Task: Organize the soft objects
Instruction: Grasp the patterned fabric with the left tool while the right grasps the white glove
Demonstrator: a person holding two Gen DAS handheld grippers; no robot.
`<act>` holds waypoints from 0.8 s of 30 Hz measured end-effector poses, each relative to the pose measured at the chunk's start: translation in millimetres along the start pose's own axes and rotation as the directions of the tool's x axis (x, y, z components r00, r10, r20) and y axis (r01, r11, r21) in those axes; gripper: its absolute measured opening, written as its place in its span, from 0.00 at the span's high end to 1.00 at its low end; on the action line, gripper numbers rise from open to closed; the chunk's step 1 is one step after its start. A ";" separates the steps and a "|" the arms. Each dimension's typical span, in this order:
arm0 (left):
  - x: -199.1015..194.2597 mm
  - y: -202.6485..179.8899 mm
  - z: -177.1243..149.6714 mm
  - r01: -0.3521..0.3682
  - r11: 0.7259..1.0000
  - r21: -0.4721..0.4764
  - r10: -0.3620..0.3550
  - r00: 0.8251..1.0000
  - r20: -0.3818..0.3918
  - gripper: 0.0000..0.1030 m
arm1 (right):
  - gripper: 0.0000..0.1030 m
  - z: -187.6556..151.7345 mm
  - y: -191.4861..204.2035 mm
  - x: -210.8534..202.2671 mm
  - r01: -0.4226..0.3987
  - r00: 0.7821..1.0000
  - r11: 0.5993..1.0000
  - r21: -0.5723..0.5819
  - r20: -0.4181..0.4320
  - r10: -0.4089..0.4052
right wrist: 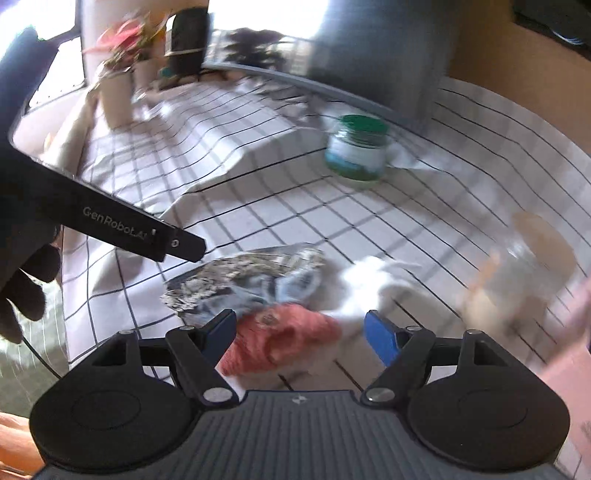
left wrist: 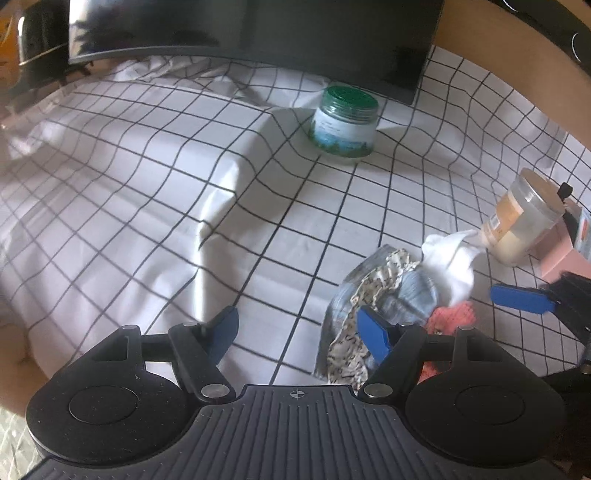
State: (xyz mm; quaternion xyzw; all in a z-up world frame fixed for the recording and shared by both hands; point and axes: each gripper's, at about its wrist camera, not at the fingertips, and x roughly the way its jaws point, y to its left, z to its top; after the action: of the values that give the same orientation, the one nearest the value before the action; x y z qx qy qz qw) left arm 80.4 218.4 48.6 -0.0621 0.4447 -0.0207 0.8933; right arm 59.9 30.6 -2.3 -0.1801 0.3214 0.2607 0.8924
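A pile of soft items lies on the checked tablecloth (left wrist: pixel 147 184): a patterned grey-blue cloth (left wrist: pixel 354 295), a white cloth (left wrist: pixel 452 258) and a coral knitted piece (left wrist: pixel 452 314). My left gripper (left wrist: pixel 299 332) is open and empty, with its right finger (left wrist: pixel 373 334) over the patterned cloth's edge. In the right wrist view the patterned cloth (right wrist: pixel 251 273), the coral piece (right wrist: pixel 284 336) and the white cloth (right wrist: pixel 369 280) lie just ahead. My right gripper (right wrist: pixel 301 334) is open, with the coral piece between its fingers, not gripped. The right gripper's blue finger (left wrist: pixel 522 297) shows beside the pile.
A green-lidded jar (left wrist: pixel 345 123) stands further back, also in the right wrist view (right wrist: pixel 358 149). A tan jar (left wrist: pixel 521 221) leans by the white cloth next to a pink box (left wrist: pixel 565 258). A dark monitor (left wrist: pixel 295 29) is at the back. Potted plants (right wrist: pixel 118 74) stand far left.
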 end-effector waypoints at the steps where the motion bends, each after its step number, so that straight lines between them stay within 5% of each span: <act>1: -1.9 0.6 -1.5 -0.005 1.000 -0.001 0.005 1.000 0.001 0.25 | 0.25 3.3 3.9 3.1 -0.005 1.000 1.000 -0.018 -0.003 0.005; 12: -15.1 10.8 -5.9 -0.022 1.000 -0.013 0.022 1.000 0.015 0.25 | 0.25 10.5 36.8 17.1 -0.066 0.997 0.988 -0.136 -0.045 0.060; 17: -15.1 11.2 -5.3 -0.009 1.000 -0.011 0.009 1.000 0.011 0.25 | 0.25 22.6 0.6 2.2 0.050 0.998 0.999 0.022 0.023 -0.050; 20: -14.3 7.7 -5.8 0.000 1.000 -0.007 0.000 1.000 0.004 0.26 | 0.25 25.2 -30.2 16.6 0.148 0.989 0.977 0.153 -0.040 -0.143; 24: -11.9 2.0 -8.3 0.016 1.000 0.016 -0.016 1.000 -0.012 0.26 | 0.35 20.3 -53.1 32.9 0.130 0.989 0.953 0.272 -0.098 -0.107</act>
State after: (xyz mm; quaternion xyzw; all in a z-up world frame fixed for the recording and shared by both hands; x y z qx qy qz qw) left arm 66.5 220.7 52.9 -0.0581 0.4491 -0.0317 0.8910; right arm 122.2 9.5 -1.3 -0.0825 0.3799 0.1514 0.9088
